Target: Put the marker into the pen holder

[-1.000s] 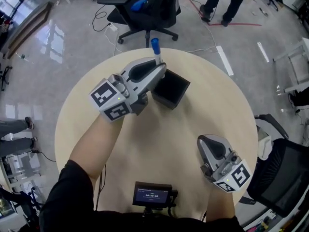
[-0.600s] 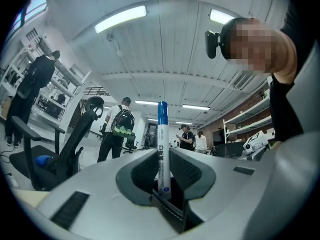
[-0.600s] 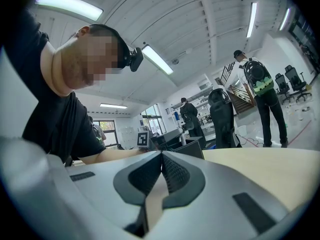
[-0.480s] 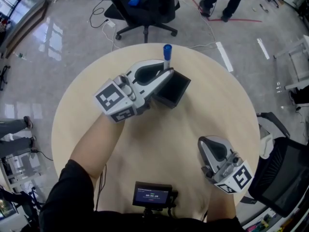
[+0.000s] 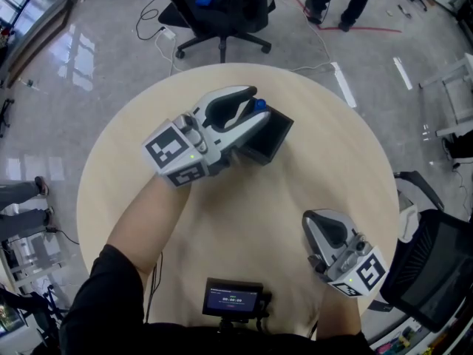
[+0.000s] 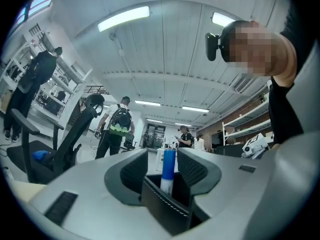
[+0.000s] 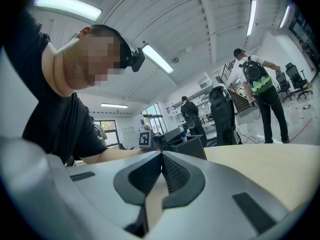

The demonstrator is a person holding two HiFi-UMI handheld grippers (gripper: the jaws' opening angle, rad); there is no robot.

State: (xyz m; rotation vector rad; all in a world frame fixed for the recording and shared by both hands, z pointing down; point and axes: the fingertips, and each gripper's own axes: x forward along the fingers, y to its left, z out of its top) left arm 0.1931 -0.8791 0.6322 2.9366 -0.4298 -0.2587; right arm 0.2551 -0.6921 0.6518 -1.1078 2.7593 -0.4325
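Left gripper (image 5: pixel 256 109) jaws, just opened wide, flank the marker (image 6: pixel 168 167) without touching it as it stands upright in the holder (image 5: pixel 273 138), while the right gripper (image 5: pixel 317 219), jaws pressed together, sits well apart.

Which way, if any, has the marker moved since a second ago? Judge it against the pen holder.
Yes. The marker has dropped down into the pen holder; only its blue cap shows above the rim.

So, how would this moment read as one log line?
left claw: jaws just opening, marker free between them | marker: in pen holder | right claw: shut, empty
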